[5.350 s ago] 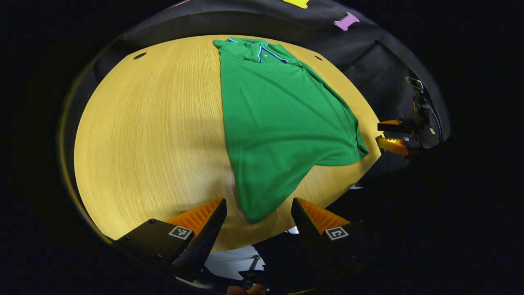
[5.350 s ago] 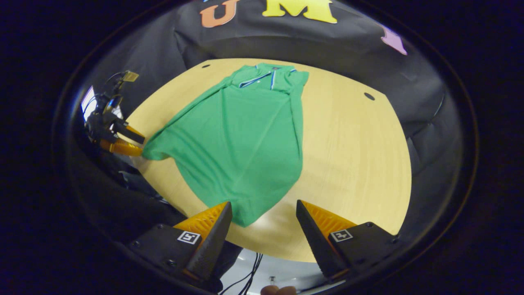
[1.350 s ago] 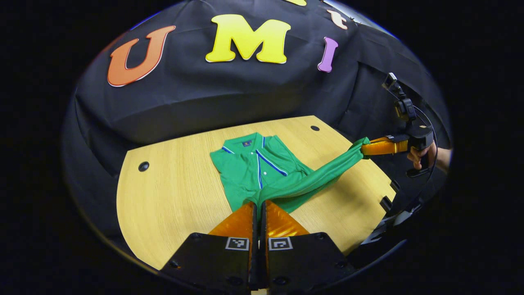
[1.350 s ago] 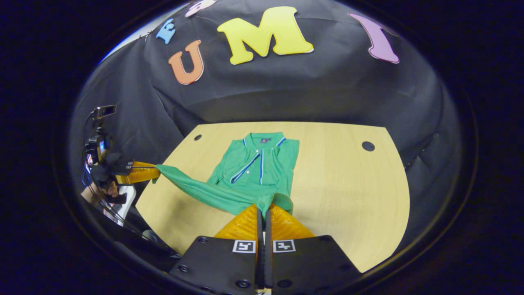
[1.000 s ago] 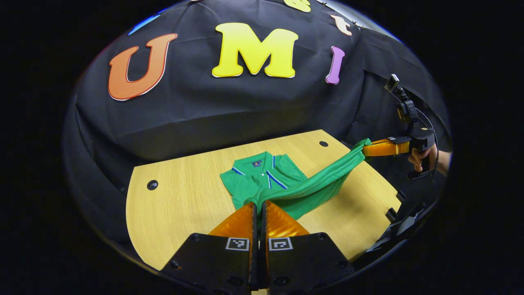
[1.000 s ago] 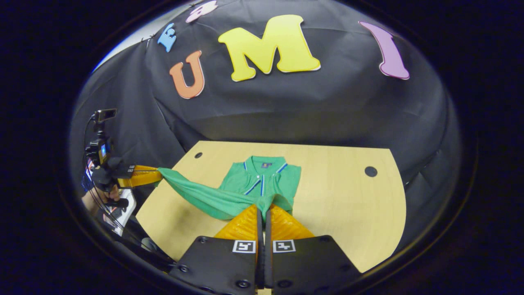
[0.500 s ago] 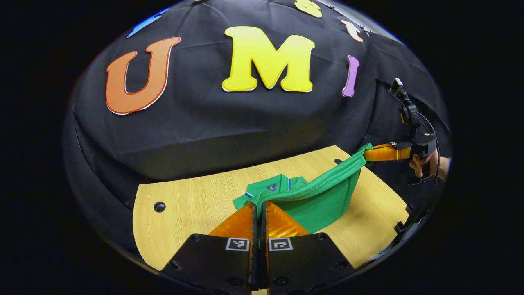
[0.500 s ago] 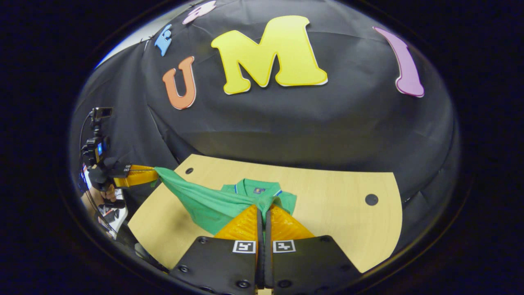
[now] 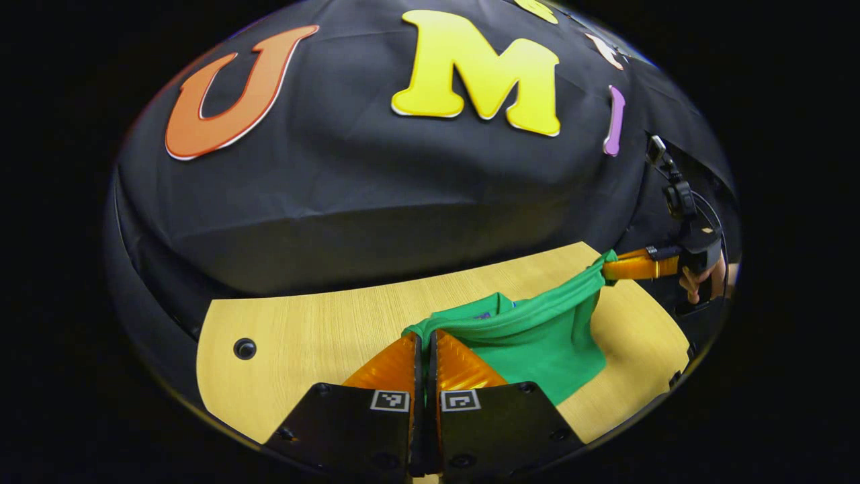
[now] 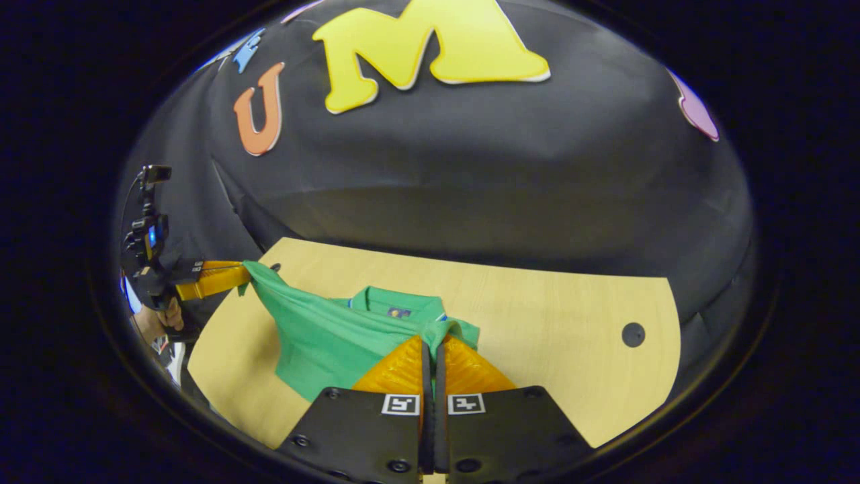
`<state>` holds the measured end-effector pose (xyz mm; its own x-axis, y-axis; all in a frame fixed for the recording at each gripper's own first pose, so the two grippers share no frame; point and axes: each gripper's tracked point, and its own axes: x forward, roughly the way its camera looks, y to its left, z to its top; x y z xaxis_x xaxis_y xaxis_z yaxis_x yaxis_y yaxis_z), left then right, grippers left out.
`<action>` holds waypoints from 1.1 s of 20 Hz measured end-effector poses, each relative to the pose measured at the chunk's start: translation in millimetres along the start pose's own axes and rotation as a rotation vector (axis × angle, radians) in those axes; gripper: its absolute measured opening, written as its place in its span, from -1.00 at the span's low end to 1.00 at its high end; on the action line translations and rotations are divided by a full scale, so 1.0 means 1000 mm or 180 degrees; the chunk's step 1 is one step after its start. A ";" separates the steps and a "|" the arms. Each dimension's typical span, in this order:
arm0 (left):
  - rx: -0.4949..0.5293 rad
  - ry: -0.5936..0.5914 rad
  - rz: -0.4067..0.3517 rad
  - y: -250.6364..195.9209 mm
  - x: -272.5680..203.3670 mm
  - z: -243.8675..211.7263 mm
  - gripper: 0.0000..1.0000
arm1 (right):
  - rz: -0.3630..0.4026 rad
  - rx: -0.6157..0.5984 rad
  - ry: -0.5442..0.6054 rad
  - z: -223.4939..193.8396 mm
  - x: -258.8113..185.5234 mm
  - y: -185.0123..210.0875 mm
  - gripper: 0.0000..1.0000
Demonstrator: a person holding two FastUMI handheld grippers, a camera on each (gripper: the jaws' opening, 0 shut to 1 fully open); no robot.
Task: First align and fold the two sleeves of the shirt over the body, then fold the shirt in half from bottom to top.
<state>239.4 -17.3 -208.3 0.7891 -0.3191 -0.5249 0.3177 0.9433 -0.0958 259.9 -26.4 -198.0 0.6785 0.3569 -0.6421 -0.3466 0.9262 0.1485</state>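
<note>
you carry the shirt's hem [image 9: 537,312] up and forward over the collar [image 10: 393,299]; the lower body now drapes over the upper.

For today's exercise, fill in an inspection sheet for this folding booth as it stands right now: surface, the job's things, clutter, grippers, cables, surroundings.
Surface: wooden table, pale grain, with a round dark hole near one end.
Job's things: green shirt, collar end lying on the table, hem edge lifted and stretched between the two grippers.
Clutter: nothing seen.
Grippers: left gripper, jaws closed on one hem corner; right gripper, jaws closed on the other corner. A hand holds the right gripper's handle.
Cables: a thin cable loops by the right gripper's camera mount.
Surroundings: black cloth wall behind the table.
</note>
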 end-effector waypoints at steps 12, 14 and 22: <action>0.0045 0.0230 0.0129 0.011 0.100 -0.053 -0.92 | -0.0441 -0.0120 0.0026 -0.015 0.097 -0.032 -1.00; 0.0013 0.0242 0.0144 0.012 0.109 -0.058 -0.89 | -0.0500 -0.0106 0.0004 -0.016 0.105 -0.036 -0.99; -0.0164 0.0233 0.0234 0.018 0.121 -0.068 -0.71 | -0.0636 -0.0106 -0.0003 -0.021 0.124 -0.040 -0.99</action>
<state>304.5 -32.8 -330.7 0.7681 -0.2432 -0.5923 0.2316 0.9679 -0.0972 344.4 -21.5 -299.1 0.7366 0.1664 -0.6556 -0.2261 0.9741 -0.0068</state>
